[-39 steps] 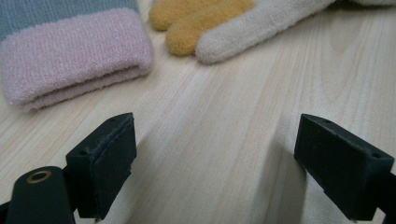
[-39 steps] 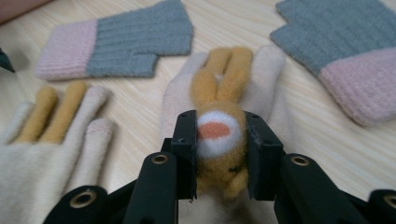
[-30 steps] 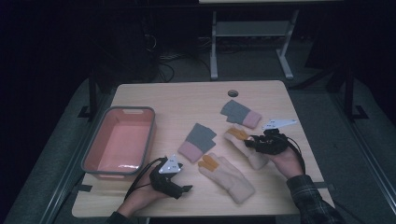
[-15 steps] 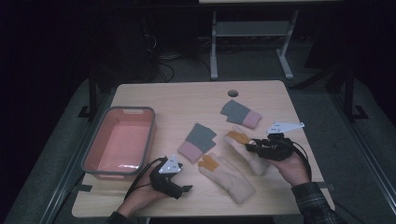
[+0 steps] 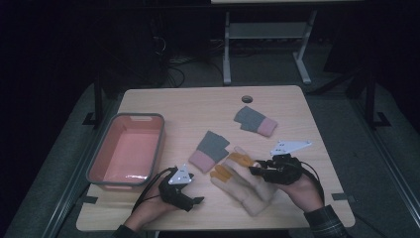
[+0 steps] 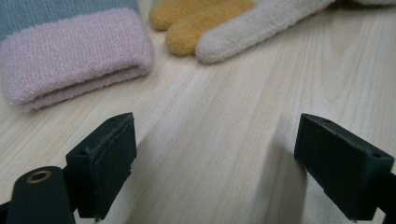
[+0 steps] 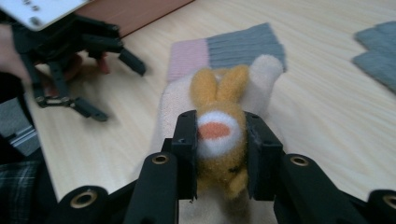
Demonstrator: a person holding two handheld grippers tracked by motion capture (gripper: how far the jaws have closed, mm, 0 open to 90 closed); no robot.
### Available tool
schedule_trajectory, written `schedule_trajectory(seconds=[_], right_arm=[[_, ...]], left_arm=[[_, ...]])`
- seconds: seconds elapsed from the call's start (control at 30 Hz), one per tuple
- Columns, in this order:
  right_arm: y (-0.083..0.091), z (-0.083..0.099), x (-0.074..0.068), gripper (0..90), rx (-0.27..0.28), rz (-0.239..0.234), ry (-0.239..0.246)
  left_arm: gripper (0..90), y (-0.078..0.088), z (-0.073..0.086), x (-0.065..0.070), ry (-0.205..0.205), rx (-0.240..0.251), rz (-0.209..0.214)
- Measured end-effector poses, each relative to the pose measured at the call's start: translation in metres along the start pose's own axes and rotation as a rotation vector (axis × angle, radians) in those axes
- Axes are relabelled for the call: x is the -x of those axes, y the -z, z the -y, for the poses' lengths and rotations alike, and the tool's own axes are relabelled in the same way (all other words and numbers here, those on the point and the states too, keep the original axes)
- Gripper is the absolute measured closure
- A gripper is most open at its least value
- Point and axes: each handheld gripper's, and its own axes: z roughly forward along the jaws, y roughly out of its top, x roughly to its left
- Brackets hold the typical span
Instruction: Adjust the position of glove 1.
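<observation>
Two grippers work a wooden table where mittens lie paired and a pink bin at the left stands empty. From the high view, the right gripper sits over the cream-and-orange mittens at the near right, while the left gripper rests near the front edge. From the left gripper view, its jaws stand released over bare wood, a grey-and-pink mitten just beyond. From the right gripper view, the jaws are clenched on an orange mitten tip (a white patch showing). Judging by the bin, sorting has barely begun: nothing is stowed, and a second grey-and-pink mitten waits farther off.
</observation>
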Motion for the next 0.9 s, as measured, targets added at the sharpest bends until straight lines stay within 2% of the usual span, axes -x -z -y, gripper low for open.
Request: schedule_trajectory(seconds=[0.17,0.3,0.4,0.9], right_arm=[[-0.007,-0.004,-0.017,69.1,-0.014,-0.024,0.022],[-0.014,-0.005,-0.024,69.1,-0.032,-0.037,0.050],[-0.021,-0.004,-0.028,69.1,-0.053,-0.046,0.047],[-0.047,0.004,-0.029,68.9,-0.126,-0.047,0.063]], left_arm=[[12.2,0.000,0.000,0.000,0.000,0.001,-0.001],[12.2,0.000,0.000,0.000,0.001,0.001,0.000],[12.2,0.000,0.000,0.000,-0.001,0.001,-0.001],[12.2,0.000,0.000,-0.001,-0.008,-0.002,-0.003]])
